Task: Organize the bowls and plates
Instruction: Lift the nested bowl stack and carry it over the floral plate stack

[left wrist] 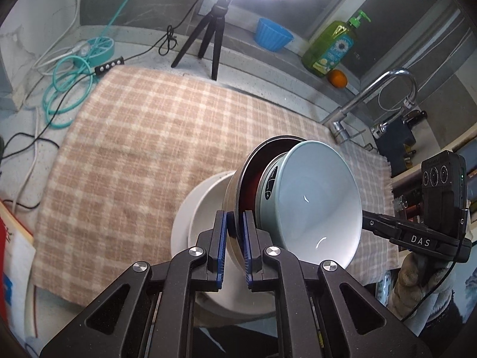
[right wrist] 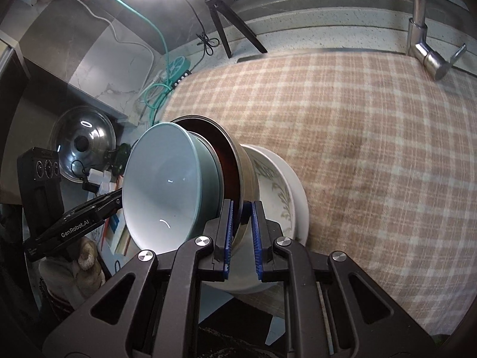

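Both the left gripper (left wrist: pixel 235 229) and the right gripper (right wrist: pixel 242 223) pinch the metal bowl's (left wrist: pixel 238 179) rim, pale bowl (left wrist: pixel 313 205) nested inside, over the white plate (left wrist: pixel 193 208). Stack is likely heavy, slippery, breakable; rim grips suit.

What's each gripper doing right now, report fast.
Left gripper: closed on the metal bowl rim, in the stack.
Right gripper: closed on the same metal bowl's rim, opposite side.
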{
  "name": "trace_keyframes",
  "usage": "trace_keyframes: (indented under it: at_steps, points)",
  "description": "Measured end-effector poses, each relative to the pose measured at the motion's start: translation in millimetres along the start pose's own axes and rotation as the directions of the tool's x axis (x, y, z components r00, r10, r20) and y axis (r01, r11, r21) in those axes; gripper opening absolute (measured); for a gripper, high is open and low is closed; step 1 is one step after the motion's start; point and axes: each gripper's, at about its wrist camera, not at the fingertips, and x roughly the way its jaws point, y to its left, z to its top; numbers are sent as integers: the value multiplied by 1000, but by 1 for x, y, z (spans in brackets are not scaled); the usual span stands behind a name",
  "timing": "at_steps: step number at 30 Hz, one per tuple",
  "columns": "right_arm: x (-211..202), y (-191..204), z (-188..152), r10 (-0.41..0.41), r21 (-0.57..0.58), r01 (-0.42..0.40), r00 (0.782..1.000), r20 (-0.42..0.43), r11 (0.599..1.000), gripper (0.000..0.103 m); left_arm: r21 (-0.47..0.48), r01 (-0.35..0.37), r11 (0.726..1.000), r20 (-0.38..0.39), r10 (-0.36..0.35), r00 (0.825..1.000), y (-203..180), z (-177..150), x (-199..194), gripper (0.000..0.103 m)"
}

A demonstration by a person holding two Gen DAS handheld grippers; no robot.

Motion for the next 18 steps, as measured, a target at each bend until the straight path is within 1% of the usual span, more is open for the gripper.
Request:
trace_keyframes:
  at_steps: [9,13,18]
  points:
    - [11,0,-9,3,-2,-3,999,-45,1000,13,-27,-7,1000,-17,7,1000,5,-13,2,8]
    - [10,0,-11,-1,-5,1,999,-47,1000,13,-42,-2,999,-29,1,1000,8,-14,5,8]
    - [15,-2,-11,-11,-3,11,998,-57,1000,13,-40,-5,999,-41,3,999,9,-16,10,8]
